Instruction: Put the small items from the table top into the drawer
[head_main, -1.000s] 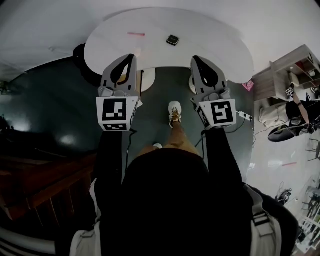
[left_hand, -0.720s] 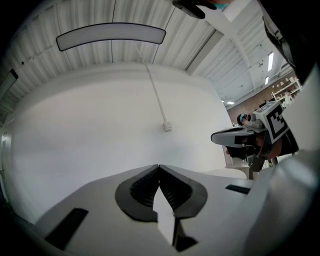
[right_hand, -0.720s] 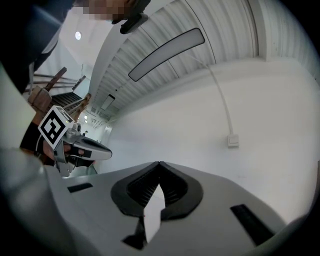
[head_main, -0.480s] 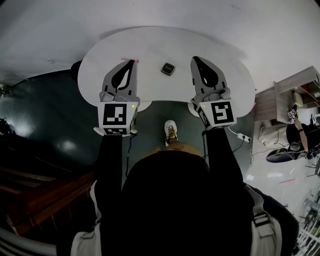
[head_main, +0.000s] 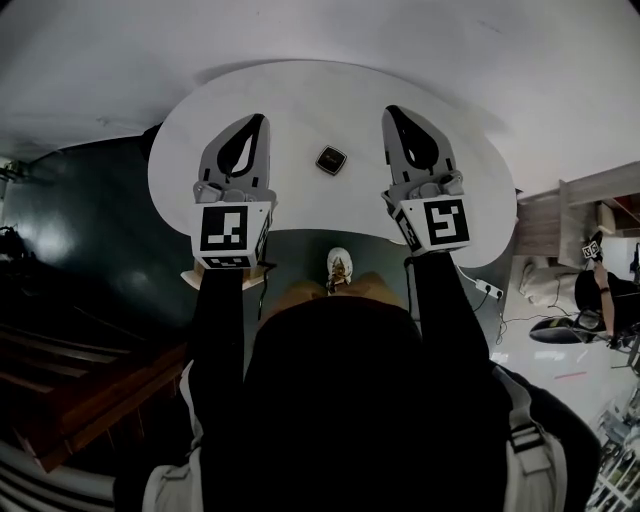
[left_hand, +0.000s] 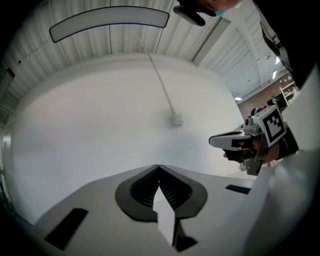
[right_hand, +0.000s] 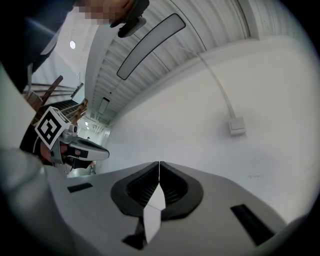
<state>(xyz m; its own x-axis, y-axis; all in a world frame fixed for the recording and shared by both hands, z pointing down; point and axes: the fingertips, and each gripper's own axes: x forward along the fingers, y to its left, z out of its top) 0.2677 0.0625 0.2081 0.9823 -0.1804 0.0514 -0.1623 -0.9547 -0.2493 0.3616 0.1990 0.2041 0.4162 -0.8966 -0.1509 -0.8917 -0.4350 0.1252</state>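
Left claw (left_hand: 159, 168): your jaws meet tip to tip. They have ribbed dark pads in a pale grey moulded shell, with nothing between them.

Right claw (right_hand: 159, 165): same build, likewise pressed together and empty. Both claws hang side by side over the near part of the bench (head_main: 300, 90), pointing away from you.

Bench: one, white, with a smooth matt top and a rounded outline scooped at the near edge.

Small item (head_main: 331, 160): one, dark, flat, roughly square with softened corners. It lies on the bench top between your two claws and touches neither. Its material is too small to tell.

Drawer: none in view.

Progress, as judged: you carry nothing, the item is not yet lifted and the drawer is not yet found or opened. The task looks to be at its start, with picking up, opening and stowing all left.
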